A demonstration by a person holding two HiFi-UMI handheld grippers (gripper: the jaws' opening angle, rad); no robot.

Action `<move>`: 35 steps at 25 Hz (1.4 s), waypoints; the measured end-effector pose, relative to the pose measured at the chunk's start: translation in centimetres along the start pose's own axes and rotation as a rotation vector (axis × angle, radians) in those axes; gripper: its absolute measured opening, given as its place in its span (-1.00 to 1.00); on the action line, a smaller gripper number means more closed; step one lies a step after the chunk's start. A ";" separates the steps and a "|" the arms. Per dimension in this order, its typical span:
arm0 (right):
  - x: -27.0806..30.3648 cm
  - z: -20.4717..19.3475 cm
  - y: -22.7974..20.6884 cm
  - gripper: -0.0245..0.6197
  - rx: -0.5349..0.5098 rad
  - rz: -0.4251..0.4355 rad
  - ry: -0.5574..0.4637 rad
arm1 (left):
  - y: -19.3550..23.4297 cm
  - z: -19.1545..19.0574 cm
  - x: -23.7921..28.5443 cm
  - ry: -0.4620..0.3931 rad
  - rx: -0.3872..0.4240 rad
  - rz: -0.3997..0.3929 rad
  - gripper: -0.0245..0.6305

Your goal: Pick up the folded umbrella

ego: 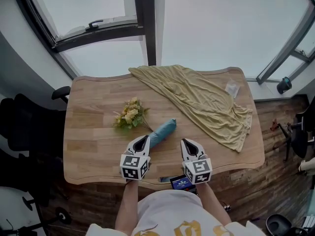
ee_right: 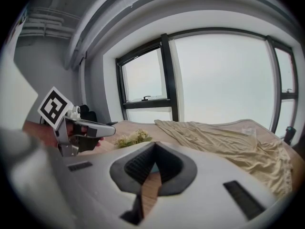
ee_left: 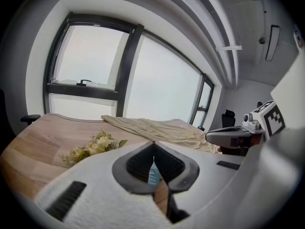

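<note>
Nearest, both claws are held low over the near edge of the table (ego: 88, 149). Both are seen clenched and empty. In the left gripper view the jaws of the left claw (ego: 142, 140) meet at their tips, and in the right gripper view the same is seen of the right claw (ego: 186, 143).

Just ahead of them, in the gap between the two claws, the folded umbrella (ego: 162, 132) lies flat on the table. Its near end is found just beside the left claw's tip, on that claw's right. From there its long axis runs obliquely away and to the right, so its far end lies ahead and to the left of the right claw. The left claw is judged clearly the nearer. A sliver of teal is seen under each claw's closed tips; it is probably the umbrella, though too little is shown to be sure.

For the pickup, it is judged that the jaws would have to be opened and set across that slanted axis, not along it.

Farther off, a bunch of pale flowers (ego: 129, 114) lies ahead and left of the left claw. A beige cloth (ego: 206, 100) is spread well beyond the right claw, toward the far edge.
</note>
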State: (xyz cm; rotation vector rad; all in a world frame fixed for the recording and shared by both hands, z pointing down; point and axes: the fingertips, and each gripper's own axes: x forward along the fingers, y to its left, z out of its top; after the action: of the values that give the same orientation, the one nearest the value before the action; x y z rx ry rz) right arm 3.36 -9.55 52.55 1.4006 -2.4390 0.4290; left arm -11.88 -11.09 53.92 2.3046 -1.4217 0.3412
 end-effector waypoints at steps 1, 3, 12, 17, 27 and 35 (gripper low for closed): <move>0.3 -0.1 0.0 -0.89 0.004 0.006 0.003 | 0.1 -0.1 0.2 0.008 -0.002 0.000 -0.86; 0.9 -0.6 0.1 -0.89 0.013 0.023 0.015 | 0.5 -0.7 0.6 0.036 -0.004 -0.002 -0.86; 2.9 -3.6 -0.7 -0.89 0.050 0.058 0.092 | 1.0 -3.3 3.6 0.138 -0.031 -0.027 -0.86; 4.2 -5.1 -1.7 -0.89 0.074 0.058 0.135 | 1.3 -4.5 4.6 0.197 -0.018 -0.046 -0.85; 6.5 -7.3 -2.3 -0.89 0.122 0.067 0.200 | 2.5 -7.0 6.8 0.325 0.006 -0.096 -0.43; 7.7 -8.1 -2.9 -0.89 0.159 0.070 0.223 | 2.3 -8.8 8.4 0.451 0.097 -0.155 -0.18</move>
State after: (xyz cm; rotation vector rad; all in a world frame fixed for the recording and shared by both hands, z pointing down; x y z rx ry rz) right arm 3.04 -13.73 63.32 1.2535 -2.3196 0.7673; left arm -10.05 -14.60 65.63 2.2060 -1.0171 0.8359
